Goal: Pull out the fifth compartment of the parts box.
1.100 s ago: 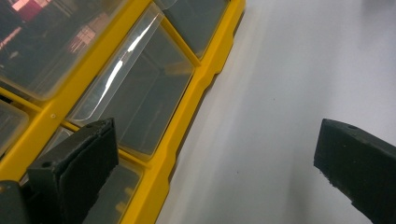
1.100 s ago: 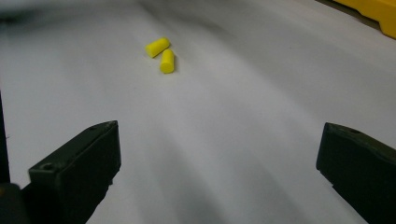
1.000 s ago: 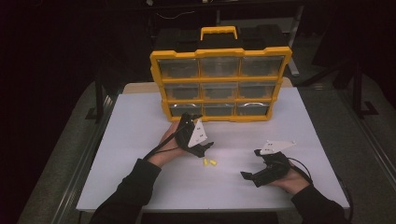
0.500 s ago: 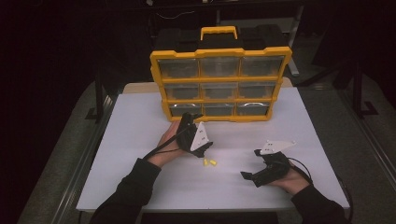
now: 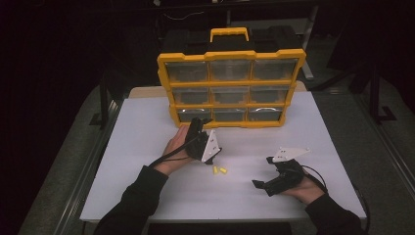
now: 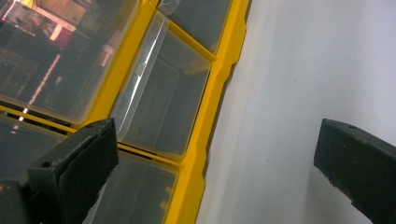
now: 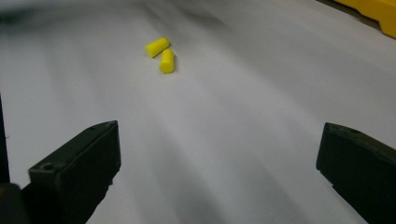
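Observation:
A yellow organizer (image 5: 230,84) with clear drawers stands upright at the back of the white table (image 5: 147,147). My left gripper (image 5: 200,122) is open, its tips just in front of the bottom-left drawer (image 5: 192,115). In the left gripper view the gripper (image 6: 215,163) has its jaws wide apart, and that drawer (image 6: 163,107) sits ahead, looking empty. Two yellow earplugs (image 5: 219,170) lie side by side mid-table. My right gripper (image 5: 262,172) rests low on the table to their right, open and empty. In the right gripper view the earplugs (image 7: 161,53) lie ahead of the gripper (image 7: 219,172).
The organizer has a yellow handle (image 5: 229,34) on top and three rows of drawers. Dark floor and metal stands surround the table. The near table edge (image 5: 220,218) runs just under both forearms.
My left gripper has edged slightly closer to the organizer's bottom row. The right gripper and the earplugs have stayed put.

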A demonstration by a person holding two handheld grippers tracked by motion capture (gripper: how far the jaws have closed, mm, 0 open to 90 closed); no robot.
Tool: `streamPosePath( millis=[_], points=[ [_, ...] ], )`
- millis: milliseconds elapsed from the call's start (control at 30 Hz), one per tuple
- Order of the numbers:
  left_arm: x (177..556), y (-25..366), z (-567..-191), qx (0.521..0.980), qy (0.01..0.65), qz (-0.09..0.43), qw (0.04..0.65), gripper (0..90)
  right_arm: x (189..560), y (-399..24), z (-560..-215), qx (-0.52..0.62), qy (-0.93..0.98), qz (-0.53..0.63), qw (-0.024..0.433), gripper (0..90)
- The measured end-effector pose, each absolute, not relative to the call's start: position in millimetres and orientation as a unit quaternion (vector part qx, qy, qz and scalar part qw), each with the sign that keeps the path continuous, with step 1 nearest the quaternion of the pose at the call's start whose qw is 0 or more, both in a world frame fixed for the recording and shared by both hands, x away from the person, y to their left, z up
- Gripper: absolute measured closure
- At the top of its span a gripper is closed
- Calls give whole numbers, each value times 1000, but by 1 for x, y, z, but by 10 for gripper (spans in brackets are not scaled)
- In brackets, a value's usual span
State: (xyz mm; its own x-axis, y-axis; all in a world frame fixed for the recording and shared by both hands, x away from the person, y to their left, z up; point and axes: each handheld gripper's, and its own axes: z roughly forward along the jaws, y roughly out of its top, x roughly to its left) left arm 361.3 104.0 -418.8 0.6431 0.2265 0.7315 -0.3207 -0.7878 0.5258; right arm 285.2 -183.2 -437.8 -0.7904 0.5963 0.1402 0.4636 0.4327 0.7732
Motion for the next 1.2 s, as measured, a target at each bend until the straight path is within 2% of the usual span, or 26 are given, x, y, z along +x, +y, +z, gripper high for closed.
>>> streamPosePath(
  millis=[1200],
  points=[
    [356,103,-425,826,-94,500,242,0,285,-183,-438,315,843,430,77,0]
  ],
)
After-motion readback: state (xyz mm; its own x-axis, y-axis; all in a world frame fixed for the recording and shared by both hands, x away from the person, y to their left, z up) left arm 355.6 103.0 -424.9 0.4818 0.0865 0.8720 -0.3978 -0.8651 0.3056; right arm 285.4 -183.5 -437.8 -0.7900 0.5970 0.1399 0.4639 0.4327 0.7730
